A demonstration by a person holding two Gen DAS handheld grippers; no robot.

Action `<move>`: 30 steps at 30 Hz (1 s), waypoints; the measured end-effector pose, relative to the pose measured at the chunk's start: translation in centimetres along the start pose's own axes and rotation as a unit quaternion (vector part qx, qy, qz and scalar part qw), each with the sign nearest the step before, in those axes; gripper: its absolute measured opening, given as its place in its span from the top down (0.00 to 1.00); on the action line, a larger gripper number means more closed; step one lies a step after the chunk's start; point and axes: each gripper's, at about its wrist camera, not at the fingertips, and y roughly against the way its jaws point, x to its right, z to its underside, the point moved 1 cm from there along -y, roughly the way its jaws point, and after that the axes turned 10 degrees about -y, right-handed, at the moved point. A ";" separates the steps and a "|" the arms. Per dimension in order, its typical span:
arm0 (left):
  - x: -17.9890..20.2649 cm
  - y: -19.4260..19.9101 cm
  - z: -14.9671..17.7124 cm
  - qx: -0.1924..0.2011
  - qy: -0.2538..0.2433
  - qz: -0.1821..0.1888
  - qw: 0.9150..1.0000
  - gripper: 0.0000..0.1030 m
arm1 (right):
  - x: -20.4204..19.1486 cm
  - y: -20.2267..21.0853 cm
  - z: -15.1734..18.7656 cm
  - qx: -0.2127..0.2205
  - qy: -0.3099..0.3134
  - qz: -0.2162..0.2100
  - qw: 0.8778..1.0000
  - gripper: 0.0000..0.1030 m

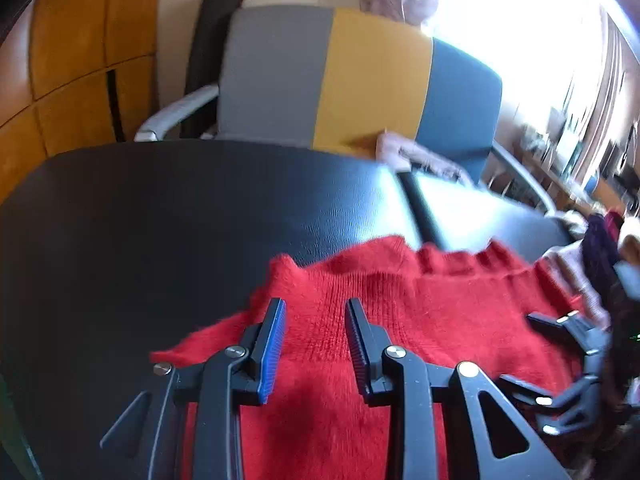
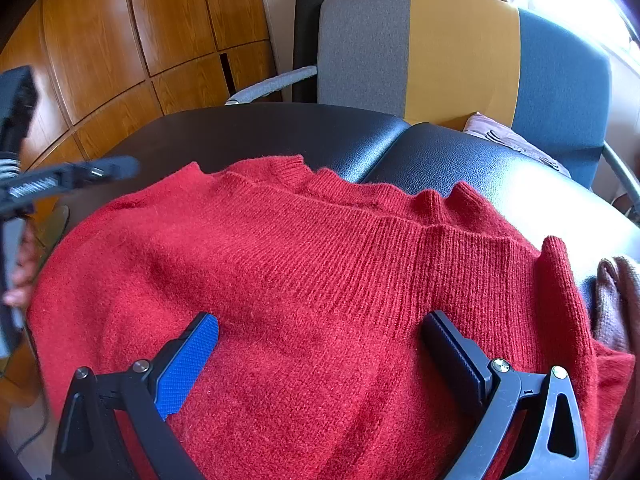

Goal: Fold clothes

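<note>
While the red sweater [image 2: 312, 288] lies spread on the black desk [image 1: 160, 220], its ribbed hem toward the striped chair [image 2: 460, 52], both grippers hang above the knit with fingers parted and nothing between them. Left gripper [image 1: 316, 344]: moderate gap, over the garment's left portion. Right gripper [image 2: 320, 356]: wide gap, over the middle; a pinkish garment [image 2: 616, 304] touches the sweater's right edge.
</note>
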 end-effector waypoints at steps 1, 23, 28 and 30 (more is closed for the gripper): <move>0.1 -1.5 0.5 -0.015 -0.005 -0.010 1.000 0.69 | 0.0 0.0 0.0 0.000 0.000 0.000 1.000 0.00; -0.6 -2.6 1.1 0.000 0.001 0.042 0.999 0.67 | 4.8 12.5 7.6 -0.003 -0.138 -0.211 0.968 0.00; -0.5 -2.6 1.1 -0.001 0.000 0.039 0.999 0.67 | 8.7 16.9 13.1 -0.020 -0.190 -0.186 0.964 0.00; -0.4 -2.6 1.1 -0.001 -0.002 0.037 0.999 0.67 | 9.4 17.2 14.1 -0.026 -0.197 -0.186 0.962 0.00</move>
